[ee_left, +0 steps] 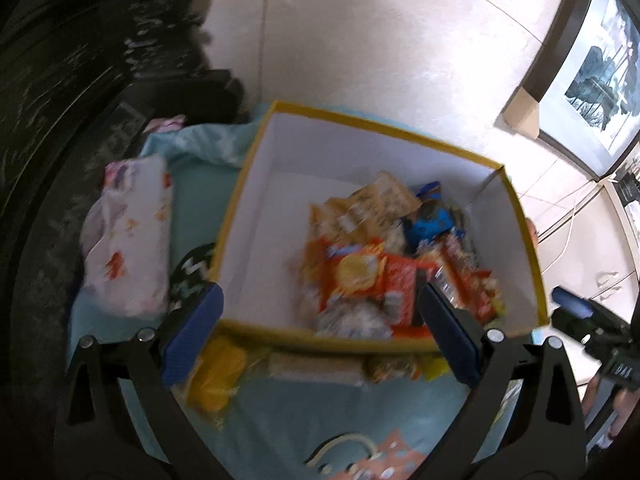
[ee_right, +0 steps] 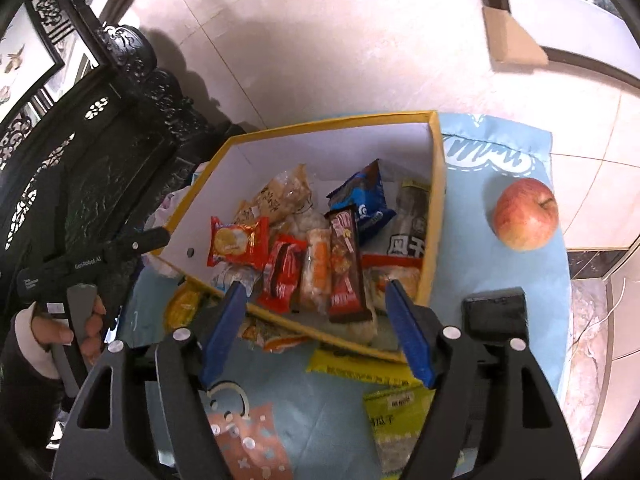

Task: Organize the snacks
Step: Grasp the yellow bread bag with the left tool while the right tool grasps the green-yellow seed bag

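1. The yellow-rimmed box (ee_right: 437,168) is sitting on the blue cloth (ee_right: 500,152), holding the mixed snack packets (ee_right: 344,256).
2. More loose packets (ee_right: 390,400) are lying outside its near wall.
3. The left gripper (ee_left: 320,336) is gaping wide, empty.
4. The right gripper (ee_right: 316,328) is standing apart, empty.
5. An apple (ee_right: 525,213) is resting beside the box.

- The box (ee_right: 436,168) beyond the right tongs shows a yellow rim and outside, with white walls inside.
- Inside it: an orange-red cracker packet (ee_right: 236,242) picturing a pale round biscuit, a red wrapper (ee_right: 282,276), a dark brown bar (ee_right: 346,264) and a blue packet (ee_right: 364,196).
- The cloth (ee_right: 496,152) under the tongs is light blue, printed with white scribbled clouds.
- Right of the right tongs, the apple (ee_right: 526,214) is red blushing to yellow.
- Both tongs wear blue pads (ee_left: 192,336) on black arms.
- Left of the left tongs, a white bundle (ee_left: 128,236) carries orange and purple prints.
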Demonstrator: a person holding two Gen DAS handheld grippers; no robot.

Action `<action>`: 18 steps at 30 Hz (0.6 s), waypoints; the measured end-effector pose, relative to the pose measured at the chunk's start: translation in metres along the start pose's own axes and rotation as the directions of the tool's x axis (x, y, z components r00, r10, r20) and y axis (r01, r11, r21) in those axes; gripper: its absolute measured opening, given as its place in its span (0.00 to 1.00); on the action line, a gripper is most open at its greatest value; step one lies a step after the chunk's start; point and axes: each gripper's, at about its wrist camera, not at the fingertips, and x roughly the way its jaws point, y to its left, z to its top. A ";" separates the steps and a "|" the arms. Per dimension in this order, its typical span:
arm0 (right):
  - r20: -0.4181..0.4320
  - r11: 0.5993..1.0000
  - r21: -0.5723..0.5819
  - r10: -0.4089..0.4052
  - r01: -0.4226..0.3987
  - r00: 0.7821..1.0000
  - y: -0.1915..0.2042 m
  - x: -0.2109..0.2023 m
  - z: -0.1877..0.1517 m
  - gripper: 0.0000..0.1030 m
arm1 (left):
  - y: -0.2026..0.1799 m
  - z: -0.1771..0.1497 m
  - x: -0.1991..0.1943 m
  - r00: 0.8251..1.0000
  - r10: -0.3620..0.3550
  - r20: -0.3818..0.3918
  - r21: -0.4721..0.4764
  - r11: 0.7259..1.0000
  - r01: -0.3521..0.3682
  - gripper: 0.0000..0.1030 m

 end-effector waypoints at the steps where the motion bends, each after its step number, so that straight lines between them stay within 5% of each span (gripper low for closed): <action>1: 0.003 1.000 0.002 -0.003 0.003 1.000 -0.001 -0.003 -0.002 0.73 | 0.005 -0.005 -0.002 1.000 0.002 -0.008 -0.003 1.000 -0.002 0.97; 18: 0.012 0.996 0.068 -0.063 0.062 0.998 -0.018 -0.038 -0.043 0.80 | 0.070 -0.079 0.044 0.984 0.121 -0.129 0.022 0.993 -0.119 0.97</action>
